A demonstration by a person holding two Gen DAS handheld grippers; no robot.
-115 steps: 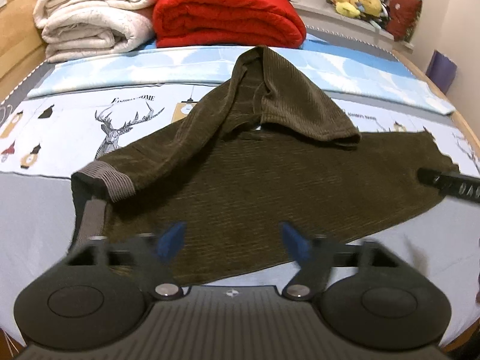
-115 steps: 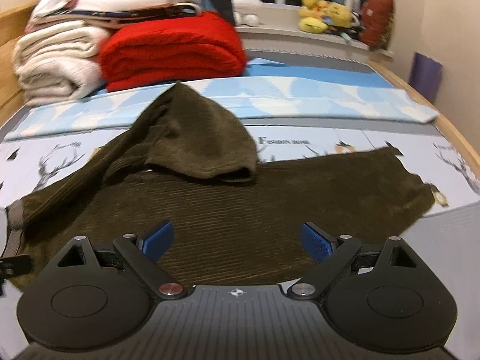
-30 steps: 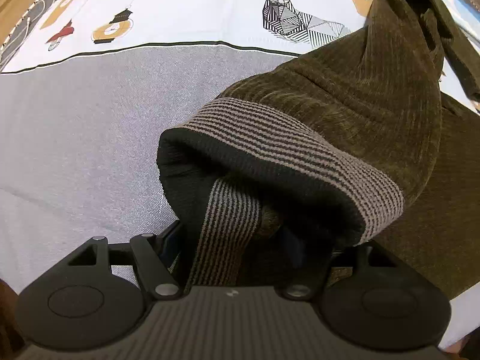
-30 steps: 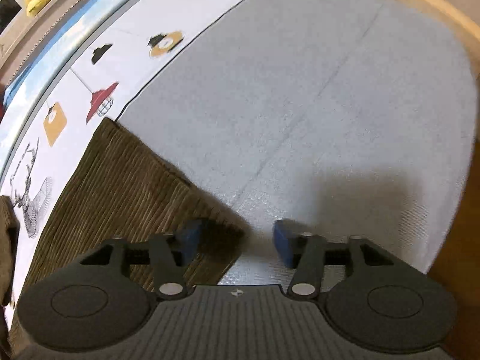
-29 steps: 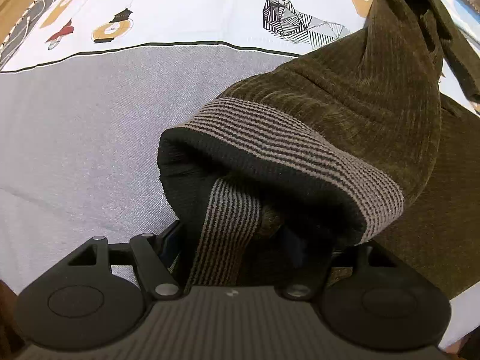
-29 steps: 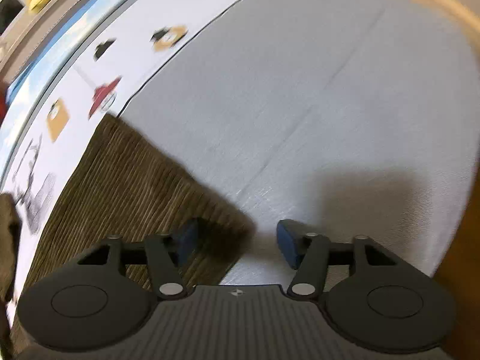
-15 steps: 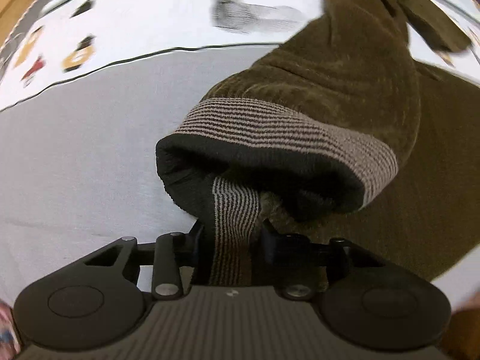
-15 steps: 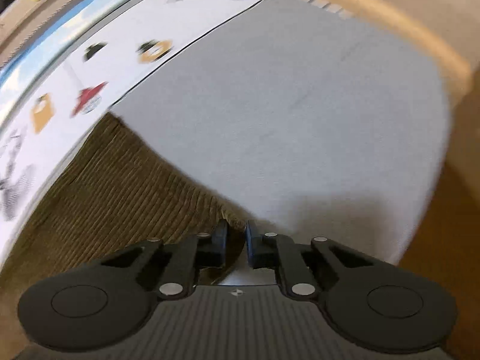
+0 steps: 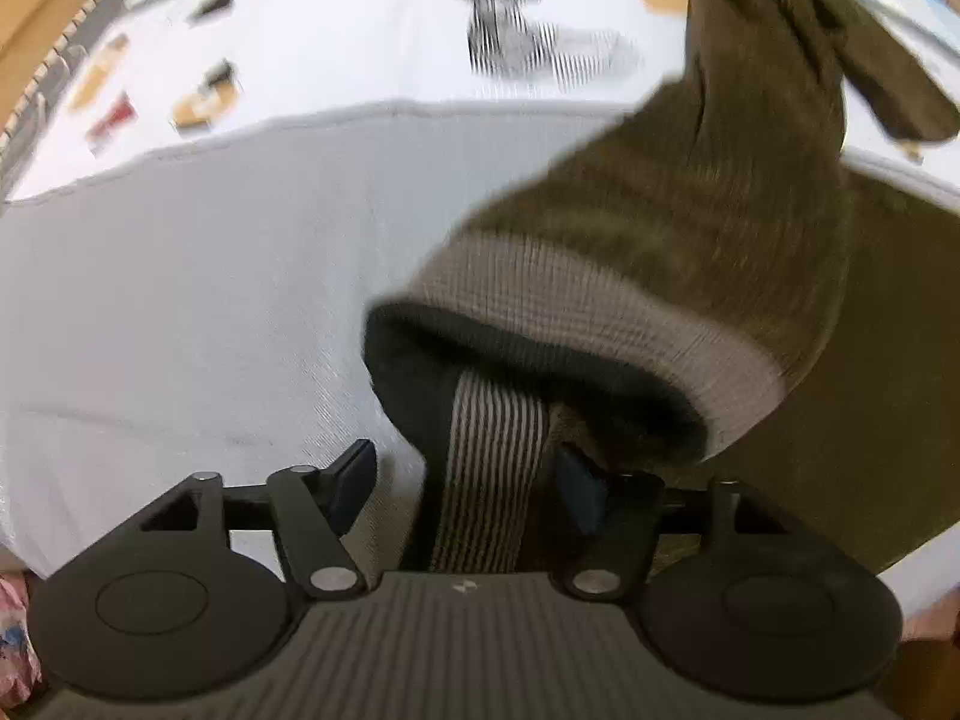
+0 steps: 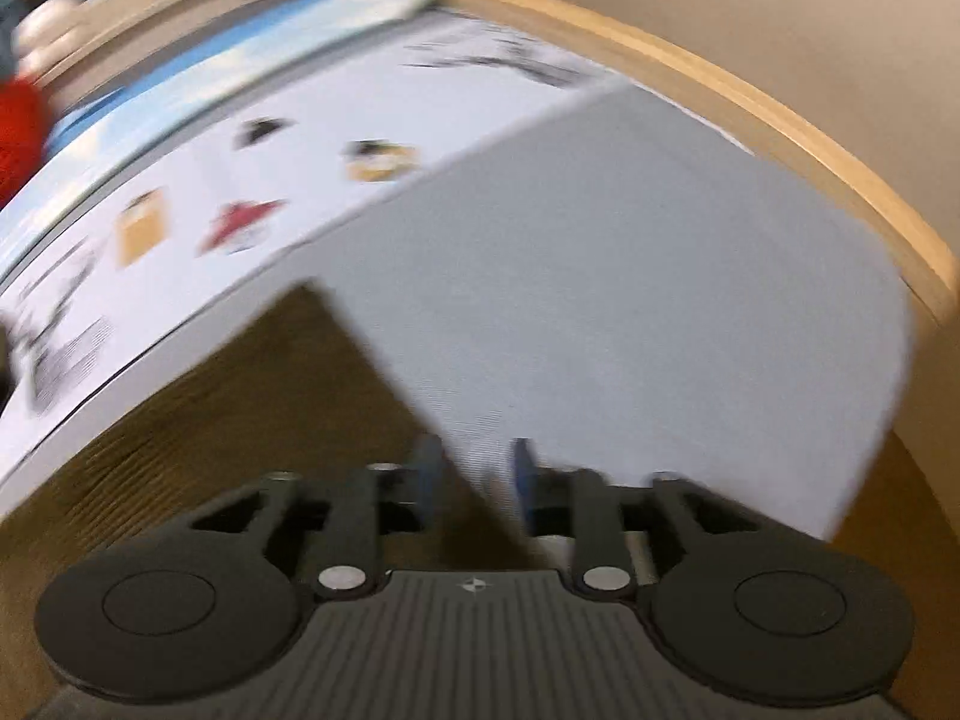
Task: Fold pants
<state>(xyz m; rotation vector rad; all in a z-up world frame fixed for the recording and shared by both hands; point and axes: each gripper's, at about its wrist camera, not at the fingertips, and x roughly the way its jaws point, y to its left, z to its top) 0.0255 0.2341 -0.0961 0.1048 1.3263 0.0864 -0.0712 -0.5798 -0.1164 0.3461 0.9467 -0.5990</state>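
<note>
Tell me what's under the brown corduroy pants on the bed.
Around the pants the grey bedsheet shows, so they lie on it. The sheet beneath the cloth is covered, and anything else under there cannot be seen.

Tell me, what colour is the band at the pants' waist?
Grey with thin dark stripes, clearest in the left wrist view.

Each wrist camera looks steeply down along its fingers, close above the bedsheet. Both views share the brown corduroy pants and printed sheet.
</note>
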